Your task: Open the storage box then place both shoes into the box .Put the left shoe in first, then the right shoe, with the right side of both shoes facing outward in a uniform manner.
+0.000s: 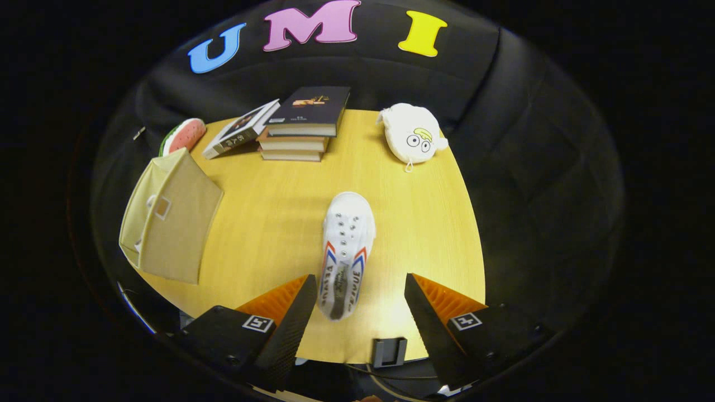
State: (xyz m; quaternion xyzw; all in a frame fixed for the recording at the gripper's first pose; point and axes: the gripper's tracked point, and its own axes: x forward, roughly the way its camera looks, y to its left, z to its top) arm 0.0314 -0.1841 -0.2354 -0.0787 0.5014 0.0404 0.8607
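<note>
A white canvas shoe [345,252] with red and blue stripes lies on the yellow wooden table [279,223], toe pointing away from me. Its heel end reaches in between my fingers, closer to the left one. My gripper [357,285] is open, its fingers wide apart and not pressing the shoe. A beige fabric storage box [170,223] stands at the left edge of the table, well to the left of the fingers; a white shape inside it shows through its opening.
A stack of books [301,125] sits at the back of the table with another book [241,129] leaning on it. A watermelon-slice plush [183,135] lies at the back left, a white plush pouch [414,138] with eyes at the back right.
</note>
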